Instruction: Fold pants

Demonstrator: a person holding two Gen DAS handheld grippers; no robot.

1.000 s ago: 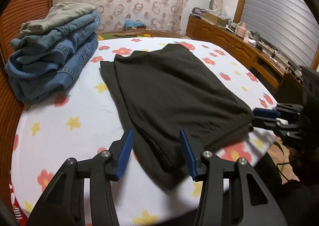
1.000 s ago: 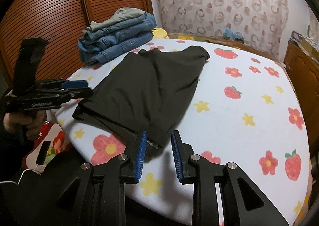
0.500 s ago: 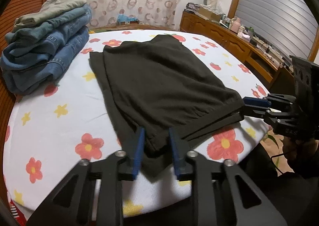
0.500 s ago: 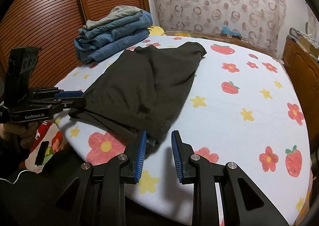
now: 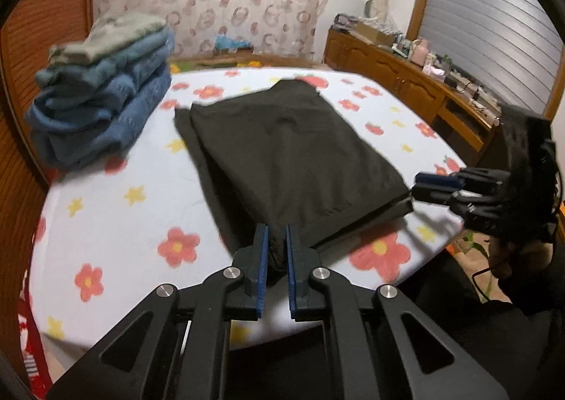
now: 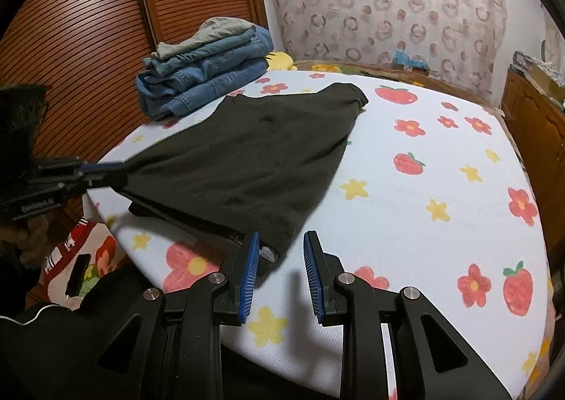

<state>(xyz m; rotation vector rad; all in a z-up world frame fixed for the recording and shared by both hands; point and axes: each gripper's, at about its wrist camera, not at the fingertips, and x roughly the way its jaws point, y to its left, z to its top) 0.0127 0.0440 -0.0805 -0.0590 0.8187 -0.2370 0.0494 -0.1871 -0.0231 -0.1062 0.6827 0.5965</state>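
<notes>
The pants [image 5: 289, 156] lie half-folded on the bed [image 6: 423, 209], spread ahead of both my tongs with the near edge at the bed's rim. My left tongs [image 5: 275, 251] are clamped on the near left corner, so I judge that layer is held ready to lift and carry over. My right tongs [image 6: 279, 258] stand apart, the near right corner between the fingers, not yet gripped. A jeans stack [image 5: 102, 106] sits beyond, left of the left tongs, out of the fold's path.

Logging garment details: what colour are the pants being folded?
Plain black pants, no pattern; clearest in the left wrist view.
</notes>
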